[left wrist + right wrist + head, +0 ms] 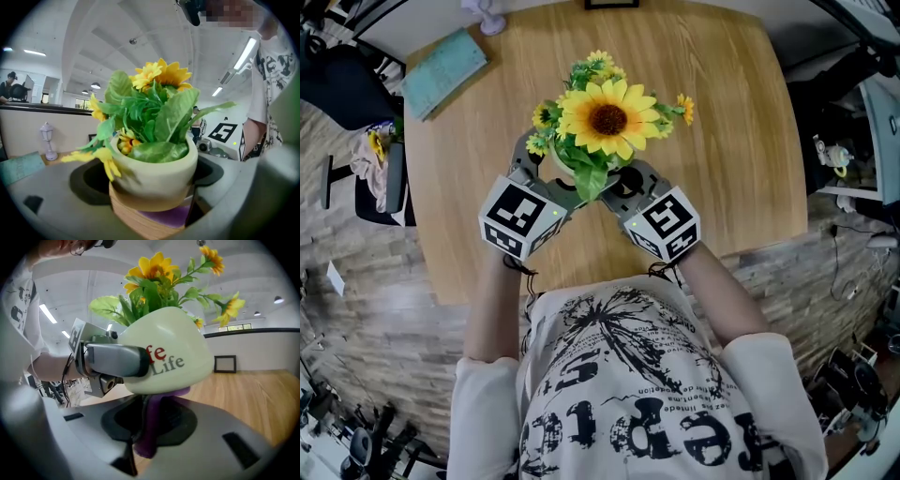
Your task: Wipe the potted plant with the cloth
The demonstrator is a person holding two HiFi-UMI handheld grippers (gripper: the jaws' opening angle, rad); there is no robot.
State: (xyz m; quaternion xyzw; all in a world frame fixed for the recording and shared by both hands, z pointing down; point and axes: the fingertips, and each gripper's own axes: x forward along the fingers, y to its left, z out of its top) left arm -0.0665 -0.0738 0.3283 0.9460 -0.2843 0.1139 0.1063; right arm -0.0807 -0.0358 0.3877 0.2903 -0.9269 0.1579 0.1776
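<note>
- Left gripper (546, 171), lower centre-left of head view, was clenched on the pot (164, 348); one of its fingers (117, 361) lay pressed across the pot's printed side.
- Right gripper (624, 180), lower centre-right, was clamped on the purple cloth (149, 427), which ran up from between its jaws.
- Cloth's top end touched the pot's underside, and the pot sat just above the right jaws.
- Potted plant (600, 117) was at frame centre between both grippers. Its pot looked tilted in the right gripper view.
- Could not tell whether the pot was clear of the table (722, 141).
- Sunflower head and leaves hid the jaw tips in the head view.
- Teal book (443, 71) lay at the table's upper left, well apart.
- Small lamp figure (48, 140) stood at the far edge.
</note>
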